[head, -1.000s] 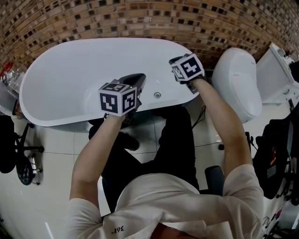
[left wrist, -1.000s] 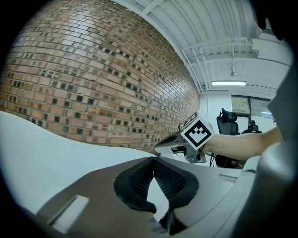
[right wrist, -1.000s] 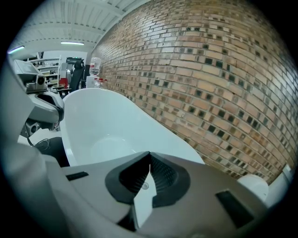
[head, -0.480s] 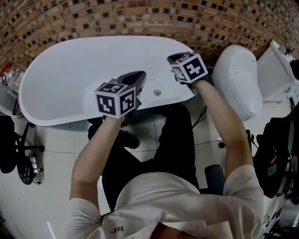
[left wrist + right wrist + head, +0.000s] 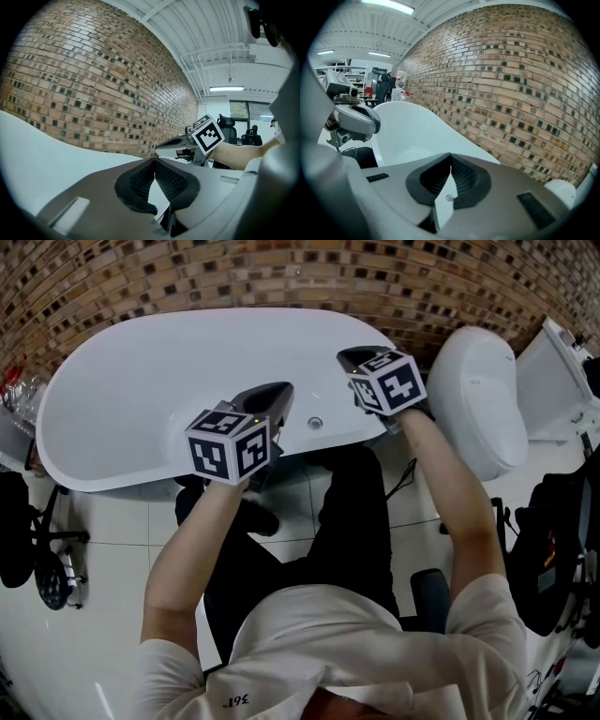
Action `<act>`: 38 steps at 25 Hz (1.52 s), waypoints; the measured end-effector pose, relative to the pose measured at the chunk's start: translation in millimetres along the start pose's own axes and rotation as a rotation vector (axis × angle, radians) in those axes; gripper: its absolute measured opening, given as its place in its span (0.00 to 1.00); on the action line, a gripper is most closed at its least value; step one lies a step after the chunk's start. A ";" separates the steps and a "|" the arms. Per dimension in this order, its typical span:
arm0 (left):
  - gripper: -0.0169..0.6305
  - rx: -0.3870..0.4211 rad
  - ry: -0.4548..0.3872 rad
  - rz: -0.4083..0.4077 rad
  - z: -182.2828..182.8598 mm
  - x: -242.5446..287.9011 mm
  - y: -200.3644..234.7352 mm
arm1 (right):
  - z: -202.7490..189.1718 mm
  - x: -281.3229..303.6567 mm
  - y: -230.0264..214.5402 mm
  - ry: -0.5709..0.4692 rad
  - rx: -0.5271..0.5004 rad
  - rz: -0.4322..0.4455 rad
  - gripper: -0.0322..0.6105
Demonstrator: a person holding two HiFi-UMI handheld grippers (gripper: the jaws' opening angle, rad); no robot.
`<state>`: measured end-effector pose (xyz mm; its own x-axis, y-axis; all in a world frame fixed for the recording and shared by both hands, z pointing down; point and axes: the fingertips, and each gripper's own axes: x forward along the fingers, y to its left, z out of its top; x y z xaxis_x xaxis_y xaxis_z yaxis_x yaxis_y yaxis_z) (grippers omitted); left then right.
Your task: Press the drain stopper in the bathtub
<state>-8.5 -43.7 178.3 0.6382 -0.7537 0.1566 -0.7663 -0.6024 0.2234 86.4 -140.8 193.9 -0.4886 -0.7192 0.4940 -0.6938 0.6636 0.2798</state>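
Over the bathtub [image 5: 122,381] rim | left claw [image 5: 273,396]: jaws together, empty | right claw [image 5: 351,356]: jaws together, empty | round drain fitting [image 5: 315,424]: between both claws, touching neither

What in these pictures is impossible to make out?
1. Bathtub floor near the person: head view, covered by the left tongs.
2. Small round fitting: head view, too small to tell stopper from overflow.
3. Tub bottom: gripper views, behind the bodies of the left tongs and right tongs.

Bathroom corner: white bathtub [image 5: 122,399], toilet [image 5: 478,404], brick wall [image 5: 281,277]
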 end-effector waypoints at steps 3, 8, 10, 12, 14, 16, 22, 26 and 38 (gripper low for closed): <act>0.04 -0.005 -0.012 0.003 0.4 -3.5 -0.9 | 0.8 -5.9 5.1 -0.017 0.001 0.010 0.07; 0.04 -0.011 -0.026 0.002 -2.0 -8.7 -4.4 | -5.4 -12.6 7.8 -0.029 0.009 0.008 0.07; 0.04 -0.019 -0.028 0.001 -4.0 -10.0 -4.8 | -7.8 -14.4 8.6 -0.038 0.013 0.006 0.07; 0.04 -0.024 -0.033 0.004 -4.7 -11.8 -4.1 | -10.6 -16.1 8.8 -0.044 0.024 0.002 0.07; 0.04 -0.021 -0.038 0.009 -4.6 -14.1 -3.5 | -12.9 -18.2 10.3 -0.052 0.039 0.000 0.07; 0.04 -0.016 -0.045 0.013 -5.4 -16.4 -4.4 | -15.9 -20.8 13.8 -0.061 0.050 0.001 0.07; 0.04 -0.027 -0.054 0.013 -13.6 -22.3 -6.5 | -25.1 -24.7 26.6 -0.075 0.040 0.004 0.07; 0.04 -0.028 -0.054 0.030 -22.3 -27.6 -5.9 | -27.0 -31.4 31.6 -0.103 0.061 0.006 0.07; 0.04 -0.037 -0.081 0.063 -26.9 -40.8 -4.0 | -22.6 -41.3 45.2 -0.170 0.114 0.019 0.07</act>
<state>-29.4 -3.4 196.9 0.5793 -0.8097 0.0937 -0.8007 -0.5437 0.2516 87.2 -76.4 204.8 -0.5779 -0.7377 0.3491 -0.7345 0.6566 0.1716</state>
